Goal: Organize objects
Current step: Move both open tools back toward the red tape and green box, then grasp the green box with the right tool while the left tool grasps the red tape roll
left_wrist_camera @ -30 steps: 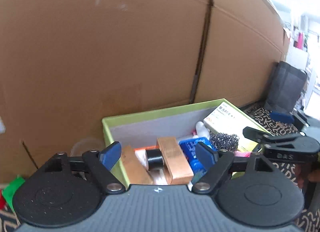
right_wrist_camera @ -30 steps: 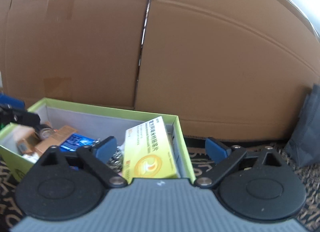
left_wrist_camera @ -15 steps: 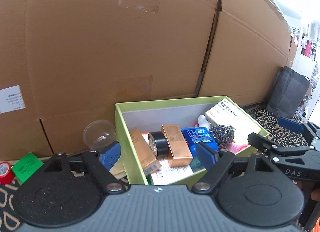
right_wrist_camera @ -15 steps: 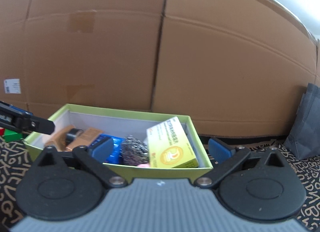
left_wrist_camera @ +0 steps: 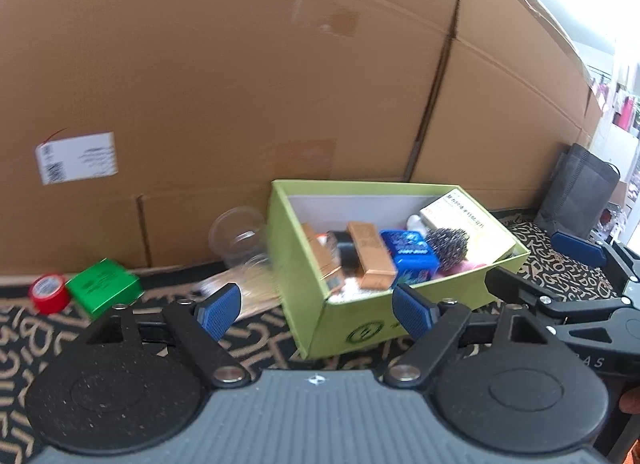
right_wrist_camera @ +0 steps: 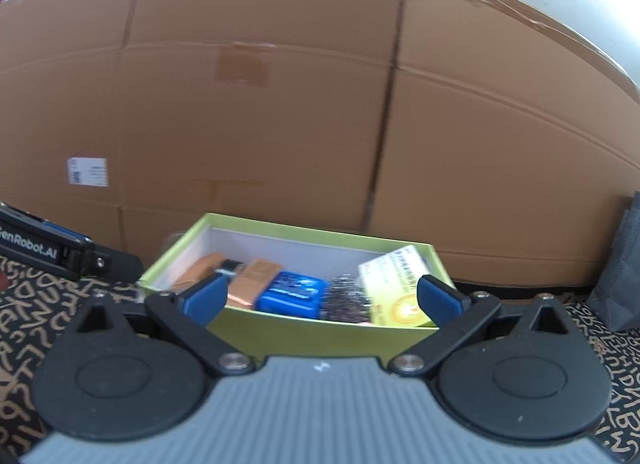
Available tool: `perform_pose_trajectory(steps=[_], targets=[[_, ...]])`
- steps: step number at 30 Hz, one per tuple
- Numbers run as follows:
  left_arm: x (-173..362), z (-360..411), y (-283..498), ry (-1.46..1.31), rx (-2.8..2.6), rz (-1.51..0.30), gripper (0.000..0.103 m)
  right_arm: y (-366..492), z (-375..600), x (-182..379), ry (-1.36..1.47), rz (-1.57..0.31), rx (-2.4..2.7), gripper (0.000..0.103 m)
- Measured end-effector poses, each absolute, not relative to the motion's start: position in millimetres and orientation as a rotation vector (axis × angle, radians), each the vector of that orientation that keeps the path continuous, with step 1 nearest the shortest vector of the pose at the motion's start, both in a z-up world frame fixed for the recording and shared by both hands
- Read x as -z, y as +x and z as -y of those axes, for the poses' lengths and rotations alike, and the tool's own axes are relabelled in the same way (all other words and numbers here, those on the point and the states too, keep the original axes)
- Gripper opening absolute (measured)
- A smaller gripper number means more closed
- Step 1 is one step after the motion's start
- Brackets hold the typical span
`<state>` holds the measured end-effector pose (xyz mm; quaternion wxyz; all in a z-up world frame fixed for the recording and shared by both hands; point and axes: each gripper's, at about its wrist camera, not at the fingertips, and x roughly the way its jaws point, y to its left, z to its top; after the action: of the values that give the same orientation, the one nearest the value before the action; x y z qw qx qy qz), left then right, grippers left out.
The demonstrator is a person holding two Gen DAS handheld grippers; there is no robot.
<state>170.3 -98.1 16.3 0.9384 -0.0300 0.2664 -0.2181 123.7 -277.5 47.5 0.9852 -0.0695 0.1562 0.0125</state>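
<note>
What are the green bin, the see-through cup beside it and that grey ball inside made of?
Green bin: matte paperboard by its thin folded walls. Cup: clear, glossy plastic, probably; the cardboard shows through. Grey ball: looks like a coiled steel-wire scourer, glinting. Both tongs hang open and hold nothing.

Tall cardboard wall (left_wrist_camera: 240,84) behind; patterned mat (left_wrist_camera: 260,340) underfoot; dark bag (left_wrist_camera: 576,192) far right.

The blurred clear cup (left_wrist_camera: 240,238) beside the green box (left_wrist_camera: 298,264) perhaps lies tipped.

Cup (left_wrist_camera: 240,238) left of box (left_wrist_camera: 360,328) (touching)
</note>
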Motion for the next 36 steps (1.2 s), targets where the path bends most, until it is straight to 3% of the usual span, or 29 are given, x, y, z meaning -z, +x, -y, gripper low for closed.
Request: perform_pose_trajectory(steps=[20,31,36], targets=[[17.6,-34.9,167.7,-0.109,0.150,-0.585,0.086,120.2,150.2,-22.8,-0.197,-0.381,-0.385,0.103],[38.2,-73.3,236.4,-0.099,0.117,-0.610,0.084,197.4,74.0,-0.7,-0.216,-0.459,-0.574,0.100],[47.8,-79.6,266.2,-0.096,0.115,-0.631,0.075,241.2,56.3,12.9,-0.217,-0.532,-0.586,0.098]])
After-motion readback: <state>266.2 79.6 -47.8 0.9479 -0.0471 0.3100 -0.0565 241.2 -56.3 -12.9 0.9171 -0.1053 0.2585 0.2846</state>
